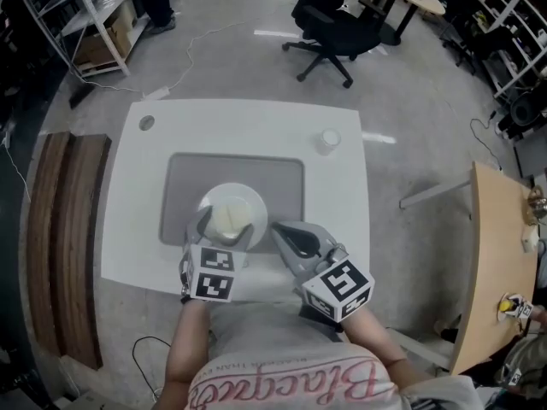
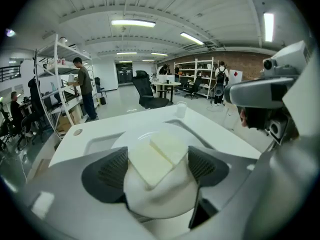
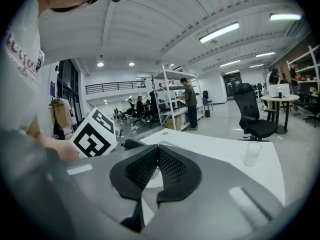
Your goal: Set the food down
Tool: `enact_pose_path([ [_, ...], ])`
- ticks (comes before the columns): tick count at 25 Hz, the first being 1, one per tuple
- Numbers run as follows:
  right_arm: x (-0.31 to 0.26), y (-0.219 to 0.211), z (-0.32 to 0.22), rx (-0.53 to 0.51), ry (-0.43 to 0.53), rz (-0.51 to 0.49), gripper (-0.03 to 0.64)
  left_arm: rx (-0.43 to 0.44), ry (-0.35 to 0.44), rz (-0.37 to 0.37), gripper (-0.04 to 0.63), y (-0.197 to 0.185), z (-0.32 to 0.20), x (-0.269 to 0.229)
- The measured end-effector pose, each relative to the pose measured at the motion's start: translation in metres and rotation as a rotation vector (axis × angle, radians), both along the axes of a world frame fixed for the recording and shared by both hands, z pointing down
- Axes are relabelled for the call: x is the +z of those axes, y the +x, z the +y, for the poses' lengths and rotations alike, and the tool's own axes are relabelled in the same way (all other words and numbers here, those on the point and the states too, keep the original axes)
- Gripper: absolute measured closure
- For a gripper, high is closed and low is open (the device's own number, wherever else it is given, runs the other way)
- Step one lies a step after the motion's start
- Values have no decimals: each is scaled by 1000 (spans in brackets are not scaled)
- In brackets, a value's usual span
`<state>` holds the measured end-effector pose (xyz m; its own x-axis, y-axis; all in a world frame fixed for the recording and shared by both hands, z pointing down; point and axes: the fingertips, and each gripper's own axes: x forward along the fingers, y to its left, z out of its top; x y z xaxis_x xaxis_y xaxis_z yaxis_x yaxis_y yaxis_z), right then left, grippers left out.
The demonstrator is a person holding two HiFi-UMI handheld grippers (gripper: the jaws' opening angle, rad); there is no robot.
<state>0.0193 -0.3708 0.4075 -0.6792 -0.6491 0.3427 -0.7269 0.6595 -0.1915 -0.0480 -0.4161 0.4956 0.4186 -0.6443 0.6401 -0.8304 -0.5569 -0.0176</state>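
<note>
The food (image 2: 159, 156) is two pale yellow slabs lying side by side. My left gripper (image 2: 159, 170) is shut on it, one dark pad against each outer edge. It sits low over the white plate (image 2: 160, 204); whether it rests on the plate I cannot tell. In the head view the food (image 1: 224, 220) is over the plate (image 1: 244, 196) on the grey mat (image 1: 282, 178), with my left gripper (image 1: 226, 231) around it. My right gripper (image 1: 280, 231) is shut and empty just right of the plate; its pads meet in the right gripper view (image 3: 157, 170).
The white table (image 1: 256, 126) carries a clear glass (image 1: 327, 141) at the far right and a small round cap (image 1: 146, 123) at the far left. A wooden bench (image 1: 68, 237) stands to the left, an office chair (image 1: 338, 24) beyond, and a wooden desk (image 1: 496, 263) to the right.
</note>
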Motion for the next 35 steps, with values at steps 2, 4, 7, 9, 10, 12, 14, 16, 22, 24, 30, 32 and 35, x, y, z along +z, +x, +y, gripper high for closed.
enact_pose_path([
  [2,5,-1,-6,3,-18,-1,615,9,-13,-1,219,1,-7,12],
  [4,11,-3,-11,4,-41,-4,615,22,-8,-2,219,3,-14,22],
  [7,17,-5,-19,11,-80,-19,615,34,-19,-5,219,4,-22,41],
  [9,19,-5,-23,18,-98,-28,615,29,-48,-16,219,4,-22,53],
  [10,21,-4,-24,21,-105,-29,615,27,-57,-18,219,4,-23,57],
  [12,25,-3,-25,26,-118,-25,615,28,-68,-14,219,5,-24,61],
  [14,29,-3,-26,30,-132,-22,615,34,-78,-14,219,6,-24,68],
  [16,32,-5,-27,30,-149,-27,615,37,-86,-17,219,7,-25,75],
  [22,39,-12,-32,26,-167,-31,615,32,-116,12,218,6,-32,80],
  [24,38,-13,-33,27,-169,-27,615,34,-124,19,218,4,-33,79],
  [30,42,-12,-30,23,-170,-19,615,38,-131,12,209,6,-32,82],
  [32,41,-13,-29,21,-161,-20,615,27,-129,19,143,5,-32,81],
  [35,39,-14,-27,19,-143,-11,615,0,-90,27,137,2,-33,70],
])
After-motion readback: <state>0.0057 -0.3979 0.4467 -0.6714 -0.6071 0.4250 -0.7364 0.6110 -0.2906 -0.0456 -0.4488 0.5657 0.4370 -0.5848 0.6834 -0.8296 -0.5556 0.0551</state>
